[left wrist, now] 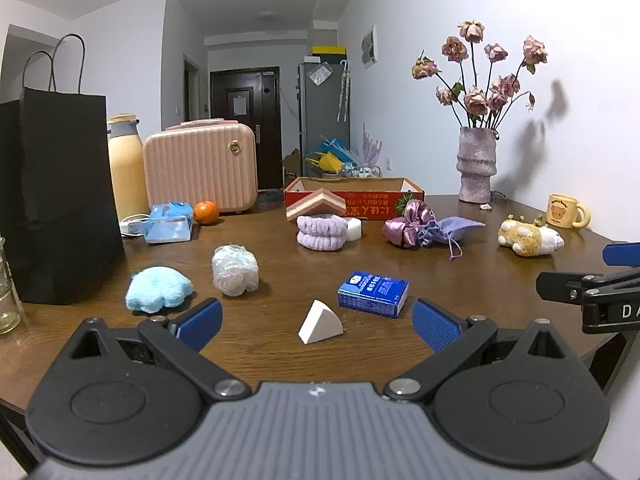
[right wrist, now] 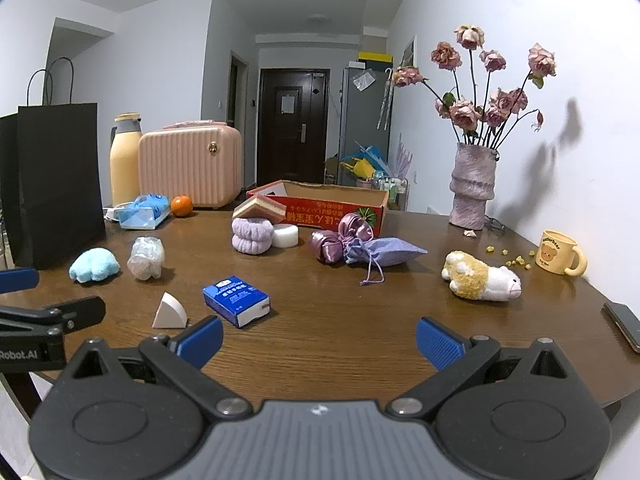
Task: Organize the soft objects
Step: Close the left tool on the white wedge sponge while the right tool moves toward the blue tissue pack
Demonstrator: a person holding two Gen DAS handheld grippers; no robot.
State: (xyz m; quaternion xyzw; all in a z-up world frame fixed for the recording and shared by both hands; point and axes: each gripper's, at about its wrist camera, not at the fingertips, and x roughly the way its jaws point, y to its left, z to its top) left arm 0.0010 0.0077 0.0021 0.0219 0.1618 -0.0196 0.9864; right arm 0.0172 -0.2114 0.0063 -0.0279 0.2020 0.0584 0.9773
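Soft things lie scattered on the brown table [left wrist: 280, 264]: a white wedge sponge [left wrist: 320, 323], a light blue plush [left wrist: 158, 289], a plastic-wrapped bundle [left wrist: 235, 270], a lilac wristband roll [left wrist: 322, 231], a satin scrunchie [left wrist: 406, 224], a lilac drawstring pouch [left wrist: 452, 227] and a yellow-white plush sheep [right wrist: 482, 276]. A red cardboard box [left wrist: 356, 198] stands behind them with a layered sponge [left wrist: 315, 203] leaning on it. My left gripper [left wrist: 318, 322] is open, low over the near edge, with the wedge sponge just ahead between its fingers. My right gripper [right wrist: 320, 340] is open and holds nothing.
A blue card pack [left wrist: 373, 293] lies right of the wedge. At the left stand a black paper bag [left wrist: 52, 196], a yellow bottle [left wrist: 126, 168] and a pink case [left wrist: 200, 166]. A vase of dried roses [left wrist: 476, 164], a bear mug [right wrist: 560, 252] and a phone [right wrist: 624, 326] are at the right.
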